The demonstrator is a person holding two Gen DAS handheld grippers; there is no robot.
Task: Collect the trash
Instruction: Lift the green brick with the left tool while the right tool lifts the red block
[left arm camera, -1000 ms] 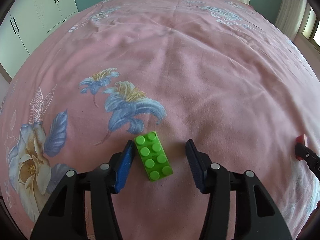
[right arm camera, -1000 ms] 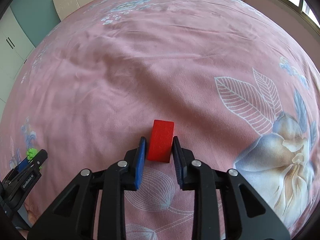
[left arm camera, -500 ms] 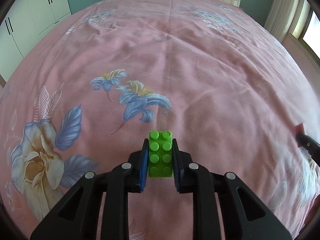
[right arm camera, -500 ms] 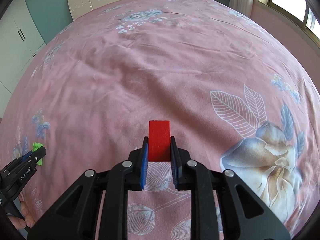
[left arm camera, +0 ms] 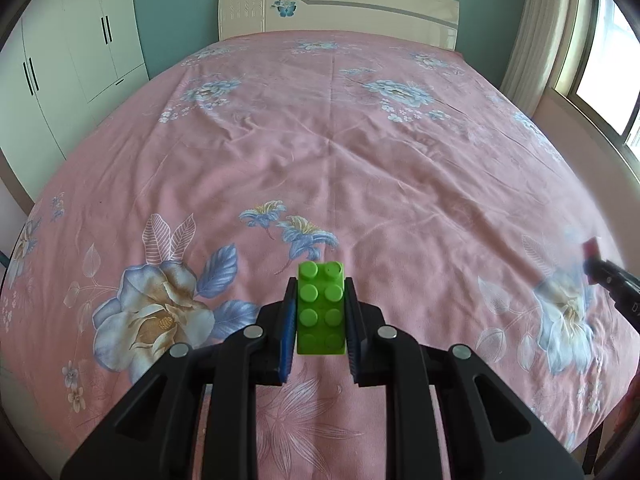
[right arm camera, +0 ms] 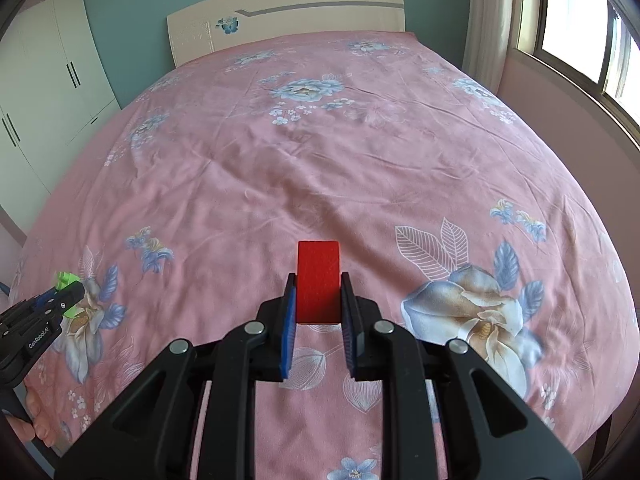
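The left hand-held gripper (left arm camera: 321, 312) sits at the lower centre of its own view, its blue-padded fingers (left arm camera: 289, 320) pressed against both long sides of a green toy brick (left arm camera: 321, 308). The brick lies studs-up between them, its far end sticking out past the fingertips, and it hangs above the pink flowered bedspread (left arm camera: 340, 152) rather than resting on it. In the right wrist view the same gripper appears at the left edge of the frame (right arm camera: 66, 294), with the green brick (right arm camera: 66, 280) poking out of its tip and part of the person's hand (right arm camera: 34, 424) below it.

The right hand-held gripper (right arm camera: 319, 308) is at the lower centre of its own view, clamped on a red block (right arm camera: 319, 280) that stands on end between the blue pads (right arm camera: 289, 320), its upper half above the fingertips. The block is likewise clear of the bedspread (right arm camera: 340, 152). At the right edge of the left wrist view this gripper shows blurred (left arm camera: 596, 270), with the red block (left arm camera: 591, 249) at its tip.

Beyond both grippers the bed runs up the frame to a cream headboard (left arm camera: 340, 10) with a blue butterfly, set against a teal wall (left arm camera: 176, 8). White wardrobes (left arm camera: 68, 60) fill the upper left of the frame; a curtain (left arm camera: 540, 36) and a window (left arm camera: 608, 76) are in the upper right.
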